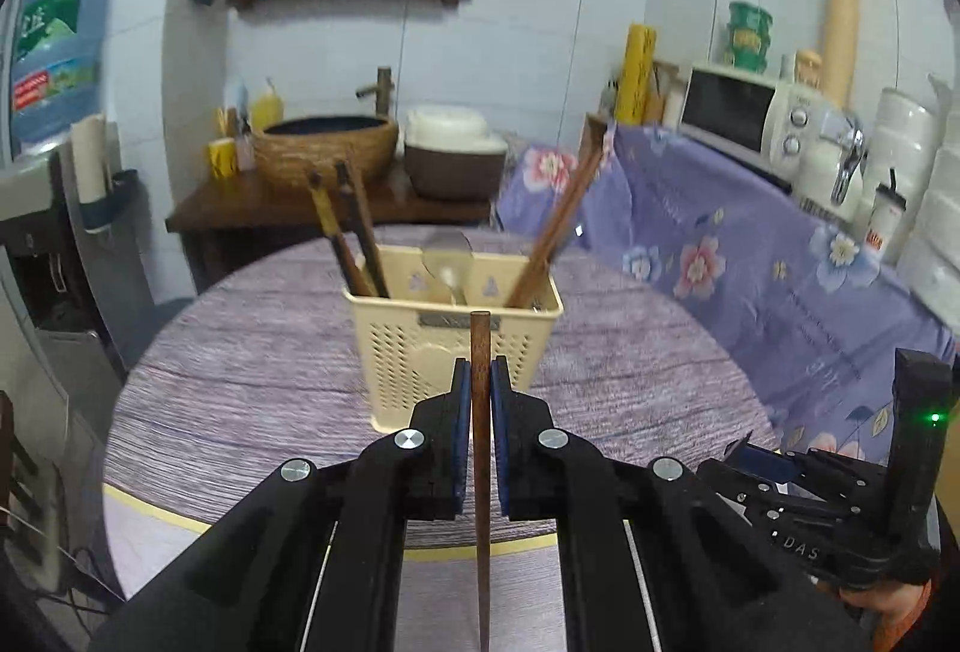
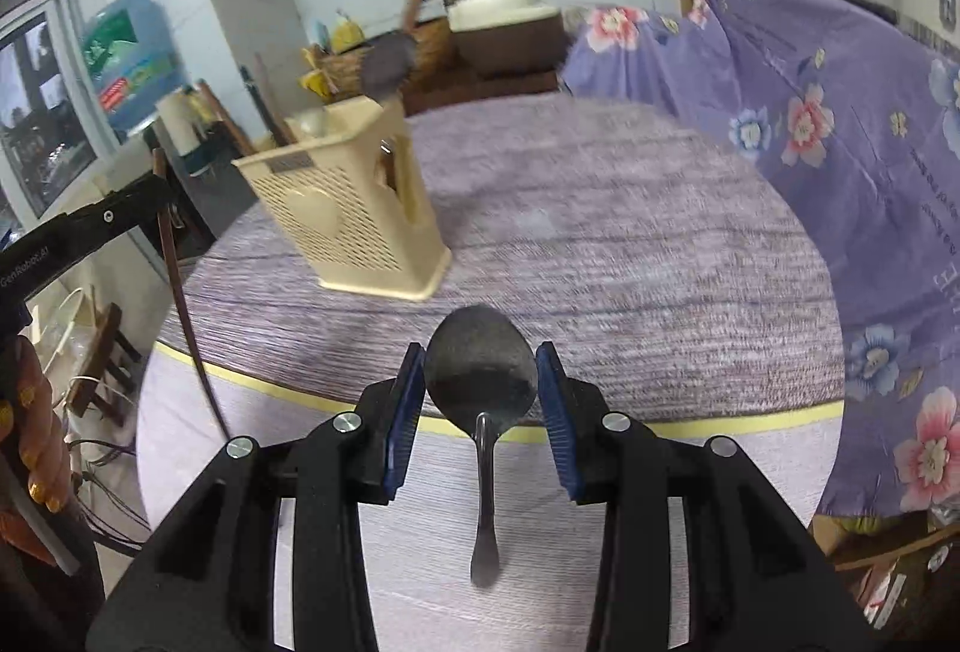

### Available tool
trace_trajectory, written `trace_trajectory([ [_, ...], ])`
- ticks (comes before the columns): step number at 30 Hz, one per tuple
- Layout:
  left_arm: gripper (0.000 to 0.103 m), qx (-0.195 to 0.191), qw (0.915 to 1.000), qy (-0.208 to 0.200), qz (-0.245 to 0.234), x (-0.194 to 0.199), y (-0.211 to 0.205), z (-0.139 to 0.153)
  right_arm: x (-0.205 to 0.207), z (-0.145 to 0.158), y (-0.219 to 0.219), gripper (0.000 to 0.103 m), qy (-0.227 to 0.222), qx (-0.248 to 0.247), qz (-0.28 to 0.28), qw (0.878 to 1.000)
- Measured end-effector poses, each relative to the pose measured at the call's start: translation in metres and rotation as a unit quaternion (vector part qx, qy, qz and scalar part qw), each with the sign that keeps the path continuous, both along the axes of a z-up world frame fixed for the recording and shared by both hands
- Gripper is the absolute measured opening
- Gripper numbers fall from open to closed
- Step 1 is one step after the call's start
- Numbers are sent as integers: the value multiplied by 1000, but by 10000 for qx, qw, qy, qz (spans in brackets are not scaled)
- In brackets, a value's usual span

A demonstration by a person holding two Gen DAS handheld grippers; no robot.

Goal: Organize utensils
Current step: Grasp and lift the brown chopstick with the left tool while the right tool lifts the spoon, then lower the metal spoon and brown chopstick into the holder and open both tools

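Note:
My left gripper (image 1: 479,377) is shut on a brown wooden chopstick (image 1: 480,472) that stands upright between the pads, just in front of the cream utensil holder (image 1: 420,352). The holder stands on the round table (image 1: 240,352) and holds several chopsticks (image 1: 354,232) and a spoon (image 1: 447,262). My right gripper (image 2: 479,370) is shut on the bowl of a metal spoon (image 2: 480,364), handle hanging down, near the table's front edge. The holder (image 2: 348,208) is ahead and to the left of it. The left gripper's chopstick (image 2: 186,328) shows at the left.
A purple floral cloth (image 1: 750,256) covers a counter at the right, with a microwave (image 1: 750,117) on it. A side table with a basket bowl (image 1: 327,147) and a brown pot (image 1: 456,159) stands behind. A water dispenser (image 1: 54,111) is at the left.

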State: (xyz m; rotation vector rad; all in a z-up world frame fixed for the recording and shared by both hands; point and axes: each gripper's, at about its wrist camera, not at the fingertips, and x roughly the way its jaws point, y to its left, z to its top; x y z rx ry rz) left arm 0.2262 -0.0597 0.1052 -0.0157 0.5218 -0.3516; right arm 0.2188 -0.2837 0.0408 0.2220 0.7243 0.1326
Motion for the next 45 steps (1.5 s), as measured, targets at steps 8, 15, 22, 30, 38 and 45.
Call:
trace_trajectory([
  [8, 8, -143, 9995, -188, 201, -2, 18, 4, -2, 18, 24, 38, -234, -129, 327, 9991],
  [15, 8, -200, 9991, -349, 160, -5, 26, 25, 4, 39, 37, 38, -450, -201, 660, 9966],
  [22, 8, -558, 9940, -907, 266, 13, 29, 99, 28, 124, 56, 38, -1548, -371, 789, 9841],
  [30, 8, -721, 9841, -1404, 815, 71, 17, 141, 90, 168, 86, 38, -2277, -726, 660, 9688],
  [38, 8, -381, 9906, -979, 879, 99, 4, 70, 127, 96, 96, 38, -1831, -916, 613, 9769],
  [45, 8, -301, 9946, -521, 851, 110, 9, 22, 136, 58, 97, 38, -1496, -1008, 639, 9815],
])
